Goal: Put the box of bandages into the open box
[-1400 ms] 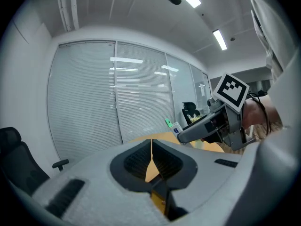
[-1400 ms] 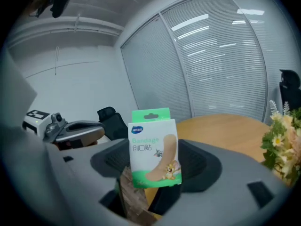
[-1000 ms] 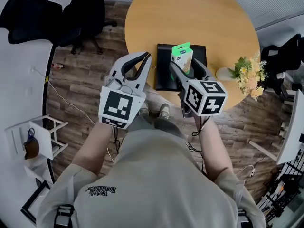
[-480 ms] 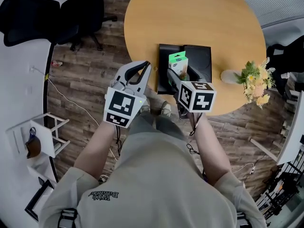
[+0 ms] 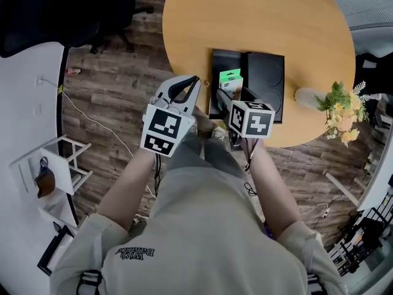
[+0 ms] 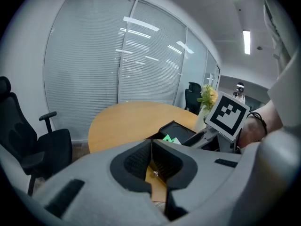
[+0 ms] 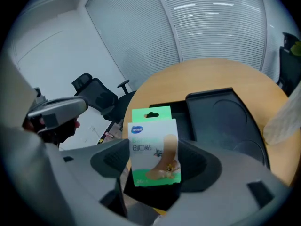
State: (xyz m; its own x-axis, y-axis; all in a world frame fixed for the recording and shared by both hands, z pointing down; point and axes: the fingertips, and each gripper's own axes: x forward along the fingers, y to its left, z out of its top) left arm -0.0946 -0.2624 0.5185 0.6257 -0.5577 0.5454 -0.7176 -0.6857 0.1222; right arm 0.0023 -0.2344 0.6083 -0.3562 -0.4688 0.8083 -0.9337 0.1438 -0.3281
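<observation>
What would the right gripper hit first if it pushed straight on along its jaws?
Most likely the open box. The right gripper, shut on the box of bandages, points at its left half, with nothing visible between. Depth is hard to judge from these views.

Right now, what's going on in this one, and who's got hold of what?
A person stands at a round wooden table with a handheld gripper in each hand. The right gripper is shut on the box of bandages and holds it upright over the near part of the open black box on the table. It has not been let go. The left gripper is shut with nothing in it, off to the side by the table's edge.
</observation>
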